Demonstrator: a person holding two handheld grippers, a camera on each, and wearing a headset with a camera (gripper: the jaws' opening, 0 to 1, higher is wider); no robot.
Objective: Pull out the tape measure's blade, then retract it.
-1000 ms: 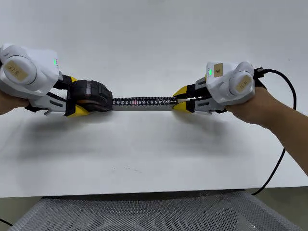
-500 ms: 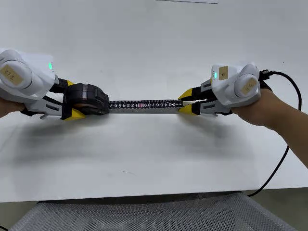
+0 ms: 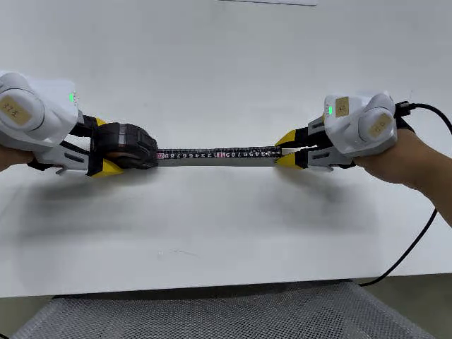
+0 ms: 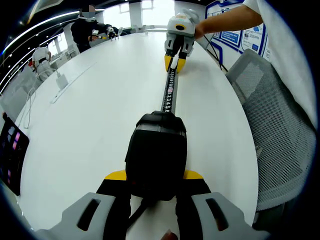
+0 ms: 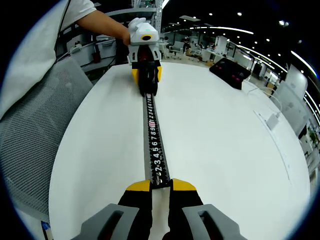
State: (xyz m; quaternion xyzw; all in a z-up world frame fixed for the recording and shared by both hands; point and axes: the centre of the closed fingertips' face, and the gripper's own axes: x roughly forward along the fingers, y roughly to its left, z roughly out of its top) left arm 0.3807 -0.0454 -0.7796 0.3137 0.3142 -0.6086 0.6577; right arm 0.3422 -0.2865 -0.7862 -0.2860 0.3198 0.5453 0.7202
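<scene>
Left gripper clamps bulky black tape case; right gripper pinches flat numbered blade tip

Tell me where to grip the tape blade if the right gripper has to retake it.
Take the blade at its free tip, coming end-on from the side opposite the tape measure case, as the right gripper does. It is a narrow strip stretched straight, so the pull runs along it.

Bright, even overhead light; soft shadows on white table; fisheye-bent edges.
</scene>
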